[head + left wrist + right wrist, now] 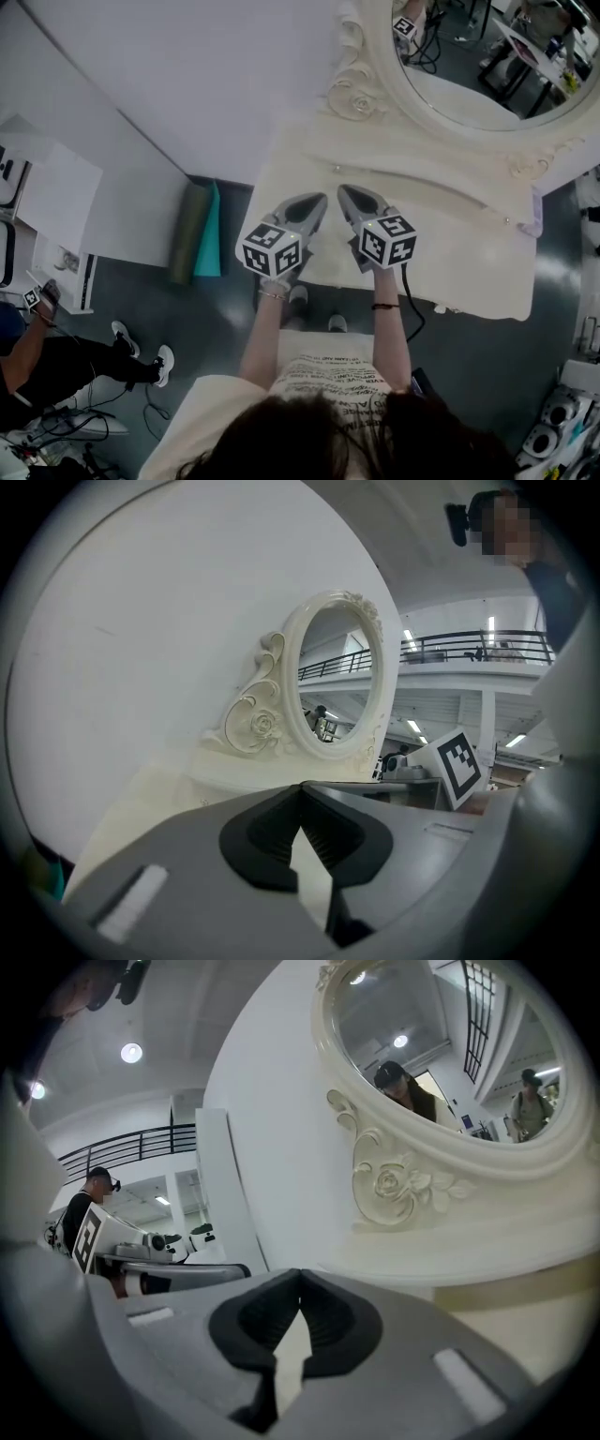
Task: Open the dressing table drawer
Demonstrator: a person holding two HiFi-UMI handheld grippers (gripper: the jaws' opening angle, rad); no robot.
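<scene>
Your left tongs [322, 199] and right tongs [344, 190] hung clenched and empty over the dressing table tabletop [450, 246]. The drawer front was hidden, likely under the near edge; clenched tongs risked skidding off it.

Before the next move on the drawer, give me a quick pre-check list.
1. Left gripper empty: ok, jaws shut on nothing.
2. Right gripper empty: ok, jaws shut on nothing.
3. Jaws open enough to take a handle: not ok, both are shut.
4. Drawer front and handle in view: cannot tell; the head view shows only the dressing table top from above.
5. Grippers apart from the mirror frame: ok, both hover over the top, short of it.
</scene>
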